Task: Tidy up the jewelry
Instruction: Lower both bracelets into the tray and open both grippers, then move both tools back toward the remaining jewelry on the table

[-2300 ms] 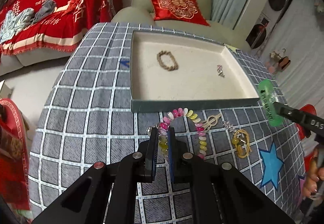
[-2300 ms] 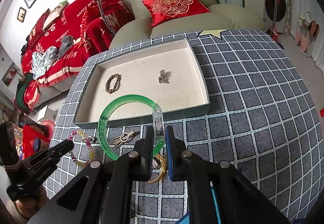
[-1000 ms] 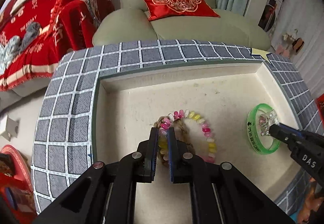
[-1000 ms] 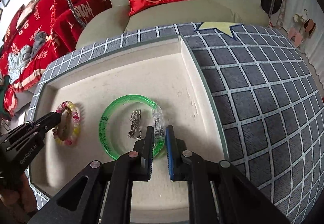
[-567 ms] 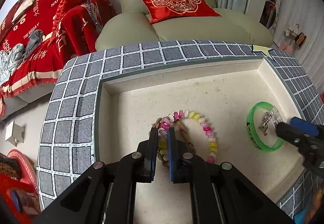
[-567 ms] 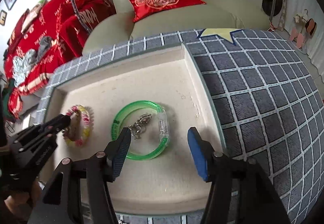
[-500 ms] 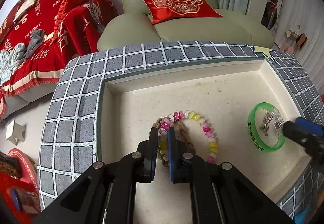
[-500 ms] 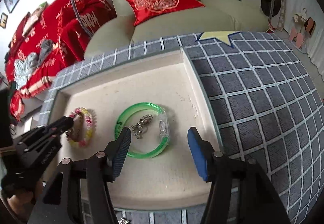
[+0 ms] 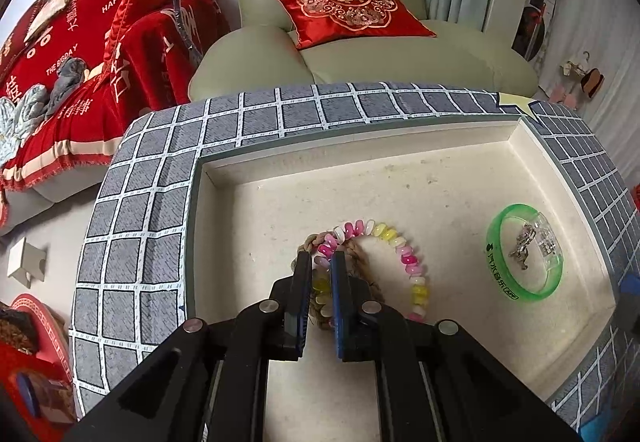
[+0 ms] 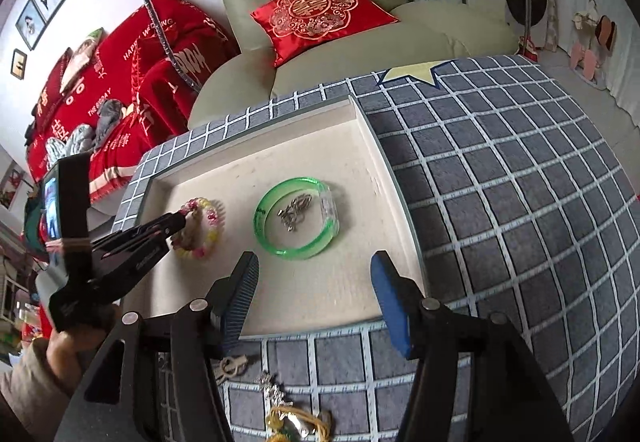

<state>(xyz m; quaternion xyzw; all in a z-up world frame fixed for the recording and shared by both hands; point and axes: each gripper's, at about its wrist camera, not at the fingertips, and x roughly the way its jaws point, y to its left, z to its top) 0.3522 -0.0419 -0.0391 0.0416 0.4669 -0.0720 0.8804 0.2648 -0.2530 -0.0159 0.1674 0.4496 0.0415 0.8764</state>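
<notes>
Checked table (image 10: pixel 500 202) carries a tray (image 9: pixel 360 158) already holding a green bangle (image 9: pixel 524 254) and a charm. Left gripper (image 9: pixel 320 262) is clamped on the bead bracelet (image 9: pixel 404 254) resting in the tray; right gripper (image 10: pixel 314 274) is apart, empty. Near pieces (image 10: pixel 296 422) on the table remain.

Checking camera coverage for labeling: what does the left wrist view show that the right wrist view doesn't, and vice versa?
Left wrist only: its own left gripper close up, pads still pinching the beaded bracelet, which lies over a braided brown bracelet; printed text on the green bangle.

Right wrist only: the open, empty right gripper; loose jewelry on the checkered cloth in front of the tray; the person's hand holding the left gripper.

Both: the tray, green bangle with a metal piece inside it, beaded bracelet, armchair with red cushion.
</notes>
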